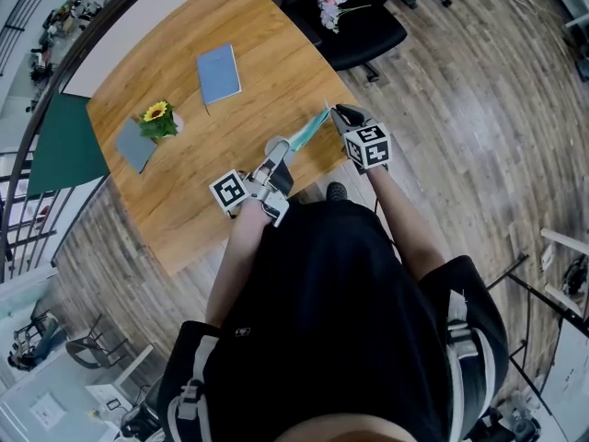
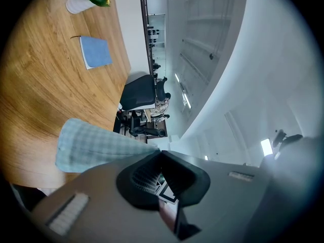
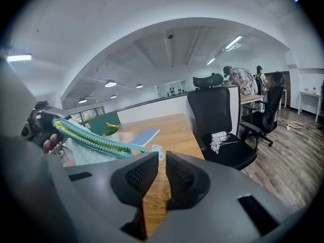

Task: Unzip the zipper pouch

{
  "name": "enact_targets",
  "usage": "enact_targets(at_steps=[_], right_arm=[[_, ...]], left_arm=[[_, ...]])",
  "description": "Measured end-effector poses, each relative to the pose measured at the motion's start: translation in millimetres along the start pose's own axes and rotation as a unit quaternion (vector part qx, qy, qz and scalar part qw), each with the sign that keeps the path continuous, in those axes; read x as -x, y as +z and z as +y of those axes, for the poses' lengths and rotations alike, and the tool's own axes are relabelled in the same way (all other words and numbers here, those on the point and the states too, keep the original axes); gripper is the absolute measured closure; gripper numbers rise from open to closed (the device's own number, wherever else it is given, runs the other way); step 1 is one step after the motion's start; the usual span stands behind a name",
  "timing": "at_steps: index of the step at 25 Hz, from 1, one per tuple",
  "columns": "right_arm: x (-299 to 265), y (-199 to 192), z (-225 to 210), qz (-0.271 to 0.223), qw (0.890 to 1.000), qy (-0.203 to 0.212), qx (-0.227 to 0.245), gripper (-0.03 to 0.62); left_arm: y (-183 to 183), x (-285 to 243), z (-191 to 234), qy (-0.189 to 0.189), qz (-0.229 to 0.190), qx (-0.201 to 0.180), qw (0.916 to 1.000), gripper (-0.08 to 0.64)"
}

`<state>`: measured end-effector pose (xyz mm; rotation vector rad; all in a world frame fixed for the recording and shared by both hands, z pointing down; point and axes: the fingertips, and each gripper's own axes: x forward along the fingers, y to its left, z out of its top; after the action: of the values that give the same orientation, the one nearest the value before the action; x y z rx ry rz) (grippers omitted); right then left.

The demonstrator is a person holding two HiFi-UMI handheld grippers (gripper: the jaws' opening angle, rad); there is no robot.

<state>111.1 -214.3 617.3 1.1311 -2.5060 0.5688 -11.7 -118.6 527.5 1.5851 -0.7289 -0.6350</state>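
A teal checked zipper pouch [image 1: 309, 131] hangs in the air over the near edge of the wooden table [image 1: 184, 201], stretched between my two grippers. My left gripper [image 1: 275, 161] is shut on the pouch's near end; in the left gripper view the checked fabric [image 2: 96, 150] runs out from its closed jaws [image 2: 161, 154]. My right gripper [image 1: 338, 114] is at the far end. In the right gripper view its jaws [image 3: 162, 157] stand slightly apart, and the pale zipper pull [image 3: 156, 151] sits just at their tips, not pressed. The pouch's zipper edge [image 3: 91, 138] stretches off to the left.
On the table lie a blue notebook [image 1: 218, 73], a small pot with a yellow flower [image 1: 158, 118] and a grey pad [image 1: 135, 144]. A black office chair [image 1: 354, 21] stands at the far side of the table. A green panel [image 1: 64, 145] is at the left.
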Motion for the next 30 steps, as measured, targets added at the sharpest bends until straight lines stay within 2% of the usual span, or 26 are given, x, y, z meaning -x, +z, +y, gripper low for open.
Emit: enact_targets(at_steps=[9, 12, 23, 30], right_arm=[[-5, 4, 11, 0.005, 1.000, -0.010, -0.009, 0.555], [-5, 1, 19, 0.008, 1.000, -0.004, -0.009, 0.577], [-8, -3, 55, 0.003, 0.999, 0.028, 0.018, 0.589], [-5, 3, 62, 0.000, 0.999, 0.029, 0.018, 0.591]], left_arm=[[33, 18, -2, 0.004, -0.013, 0.002, 0.9999, 0.558], [45, 24, 1, 0.005, -0.021, 0.000, 0.9998, 0.558], [79, 35, 11, 0.017, -0.030, -0.024, 0.9991, 0.558], [92, 41, 18, 0.025, -0.035, -0.029, 0.9987, 0.558]])
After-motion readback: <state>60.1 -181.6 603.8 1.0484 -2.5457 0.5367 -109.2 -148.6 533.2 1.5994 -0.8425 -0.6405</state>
